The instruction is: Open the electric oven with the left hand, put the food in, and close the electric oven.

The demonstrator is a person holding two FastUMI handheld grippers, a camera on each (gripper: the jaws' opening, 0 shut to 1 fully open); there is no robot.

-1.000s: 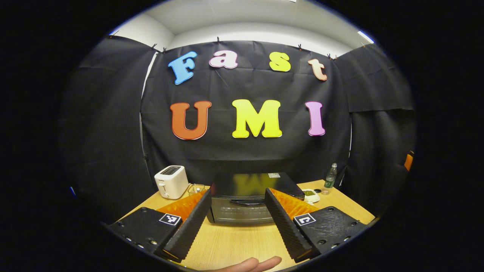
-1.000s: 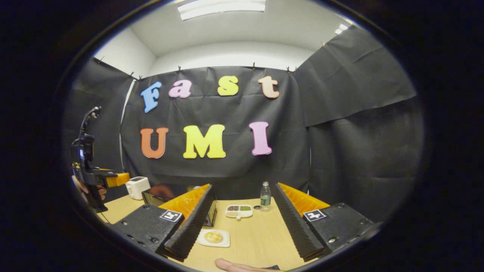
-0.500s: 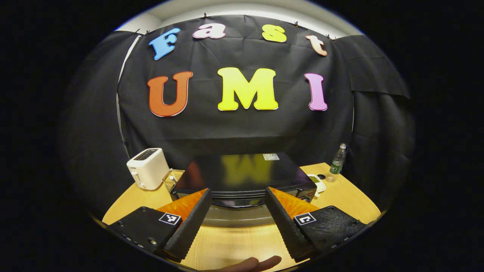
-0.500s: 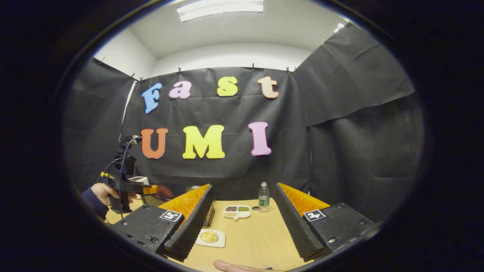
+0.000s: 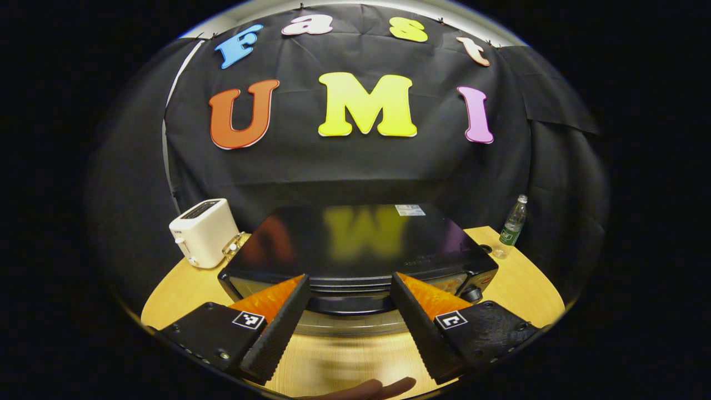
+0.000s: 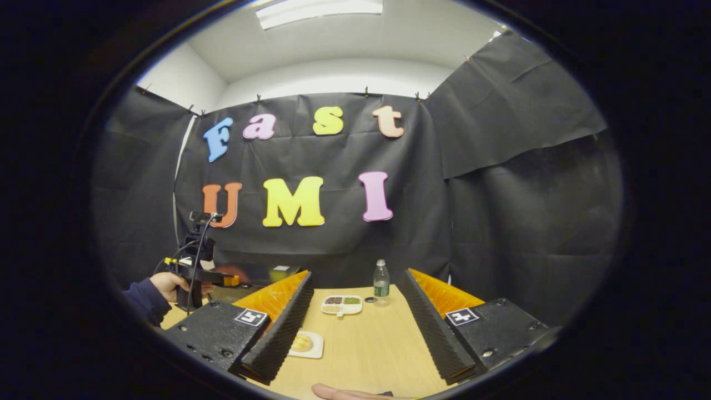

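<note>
A white toaster (image 5: 204, 232), a water bottle (image 6: 380, 282) and a divided snack dish (image 6: 341, 304) stand on the wooden table (image 6: 366, 350).

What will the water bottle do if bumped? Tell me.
The water bottle is tall, narrow and upright on the table, so it probably tips easily. It looks like thin clear plastic: likely light, and round enough to roll once down.

Dark navy sleeve (image 6: 141, 297); black cable (image 6: 195, 261)

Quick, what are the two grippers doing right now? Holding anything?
Left gripper: open, holding nothing, right in front of the oven.
Right gripper: open, holding nothing, above the table.
</note>
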